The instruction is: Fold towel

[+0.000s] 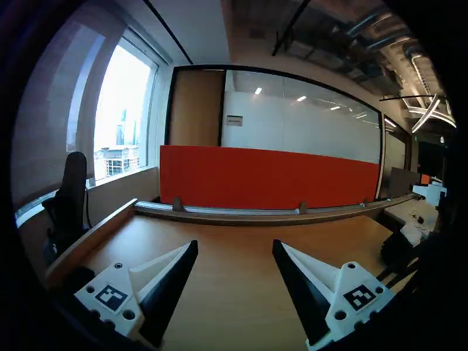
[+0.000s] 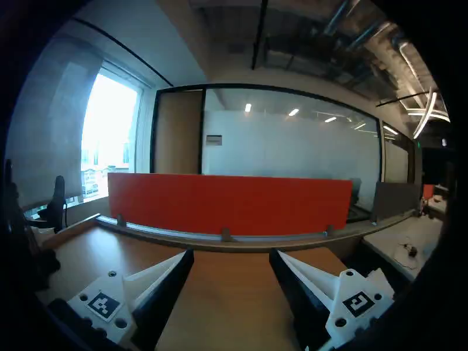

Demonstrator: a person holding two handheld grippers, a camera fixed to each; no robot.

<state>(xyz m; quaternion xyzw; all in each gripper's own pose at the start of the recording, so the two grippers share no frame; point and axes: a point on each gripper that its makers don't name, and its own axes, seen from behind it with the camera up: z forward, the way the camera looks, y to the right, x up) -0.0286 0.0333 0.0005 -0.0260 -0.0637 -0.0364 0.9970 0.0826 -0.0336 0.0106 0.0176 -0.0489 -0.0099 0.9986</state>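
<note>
My left gripper (image 1: 234, 244) is open above the wooden desk (image 1: 234, 292), its two black-and-white fingers (image 1: 169, 281) spread wide with nothing between them. In the right gripper view my right gripper (image 2: 231, 253) is likewise open over the same desk (image 2: 234, 304), fingers (image 2: 304, 286) apart and holding nothing. Both point toward the orange divider panel (image 1: 269, 178) at the desk's far edge. I see no towel on the bare wood ahead of either gripper.
The orange divider (image 2: 228, 205) stands along the back of the desk on a grey rail. A black office chair (image 1: 67, 199) sits at the left by the window (image 1: 120, 128). Another desk with small items (image 2: 409, 245) lies to the right. A glass wall is behind.
</note>
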